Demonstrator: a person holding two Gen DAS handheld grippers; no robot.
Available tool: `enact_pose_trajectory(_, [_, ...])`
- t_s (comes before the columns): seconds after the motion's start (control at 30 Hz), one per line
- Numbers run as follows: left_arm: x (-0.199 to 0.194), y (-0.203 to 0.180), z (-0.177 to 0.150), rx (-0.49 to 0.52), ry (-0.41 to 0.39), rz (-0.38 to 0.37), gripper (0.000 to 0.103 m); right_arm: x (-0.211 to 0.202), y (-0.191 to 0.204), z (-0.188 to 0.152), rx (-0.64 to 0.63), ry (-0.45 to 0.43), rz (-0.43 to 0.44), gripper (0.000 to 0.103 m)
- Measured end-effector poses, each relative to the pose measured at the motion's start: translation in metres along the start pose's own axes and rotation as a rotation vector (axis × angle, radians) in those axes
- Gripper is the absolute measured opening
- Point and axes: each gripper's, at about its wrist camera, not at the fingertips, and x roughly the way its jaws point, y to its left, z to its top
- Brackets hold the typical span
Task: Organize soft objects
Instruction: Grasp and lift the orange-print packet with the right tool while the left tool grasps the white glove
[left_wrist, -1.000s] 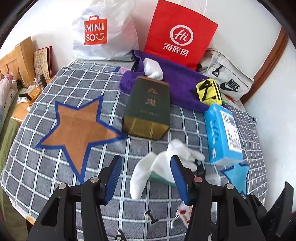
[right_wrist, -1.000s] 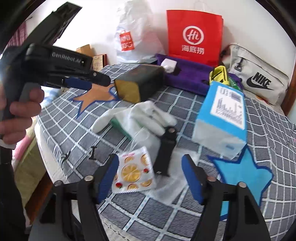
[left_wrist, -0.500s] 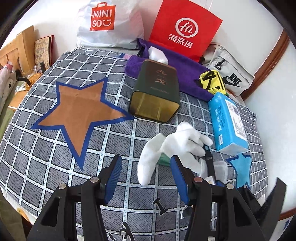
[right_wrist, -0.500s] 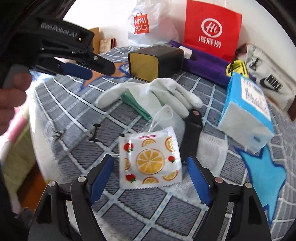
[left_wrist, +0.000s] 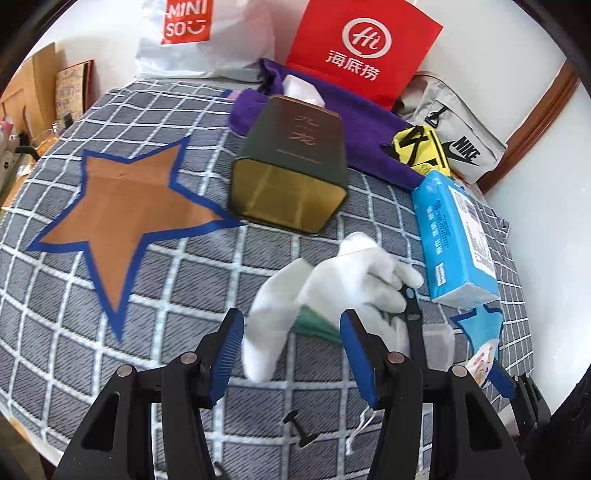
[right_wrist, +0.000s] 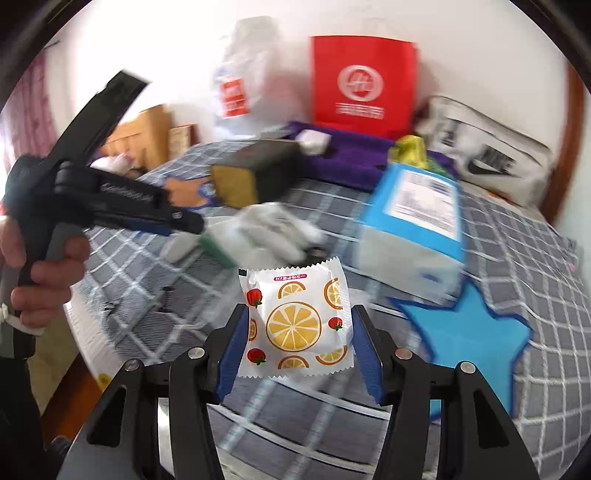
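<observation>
Right tongs (right_wrist: 297, 345) clamp the square white fruit-printed sachet (right_wrist: 295, 325), lifted clear. Left tongs (left_wrist: 291, 350) gape around the white cotton glove's cuff (left_wrist: 266, 332); advisably descend squarely, pinching fabric only, avoiding the green pad (left_wrist: 314, 323) beneath.

Left gripper (left_wrist: 291, 354): matte black linkage arms, silver round screws at the joints, ribbed blue pads (left_wrist: 229, 354) on both fingers.
Right gripper (right_wrist: 299, 350): same build, black arms, silver screws, blue pads (right_wrist: 232, 354).
Left gripper body, seen from the right wrist: black housing, pale lettering too blurred to read, grey handle.
Left hand (right_wrist: 40, 273): bare skin.
</observation>
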Motion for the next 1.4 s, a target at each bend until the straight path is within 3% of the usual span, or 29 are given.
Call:
enact_pose_trajectory(0.13, [0.012,-0.017,0.002,0.064,0.009,-0.004,0.052,-0.003,-0.031,-0.010,0.100,0.014,-0.061,0.055])
enact_pose_trajectory(0.37, [0.033,-0.036,0.000,0.153,-0.006,0.092,0.053,0.008,-0.071,-0.024,0.213,0.071,-0.124,0.055])
enact_pose_trajectory(0.6, [0.040,-0.043,0.002,0.211,-0.007,0.113,0.064,0.017,-0.072,-0.032,0.240,0.066,-0.130,0.058])
enact_pose_trajectory(0.87, [0.042,-0.047,0.000,0.227,-0.037,0.134,0.065,0.020,-0.073,-0.031,0.247,0.051,-0.133,0.059])
enact_pose_trajectory(0.93, [0.042,-0.048,0.000,0.232,-0.032,0.149,0.060,0.020,-0.074,-0.029,0.251,0.057,-0.132,0.059])
enact_pose_trajectory(1.1, [0.035,-0.035,0.007,0.179,-0.002,0.158,0.025,0.020,-0.077,-0.024,0.282,0.080,-0.127,0.057])
enact_pose_trajectory(1.2, [0.028,-0.025,0.010,0.135,0.020,0.117,0.017,0.018,-0.079,-0.021,0.301,0.093,-0.109,0.054])
enact_pose_trajectory(1.4, [0.003,-0.014,0.006,0.080,0.009,0.061,0.015,0.007,-0.079,-0.015,0.330,0.099,-0.082,0.053])
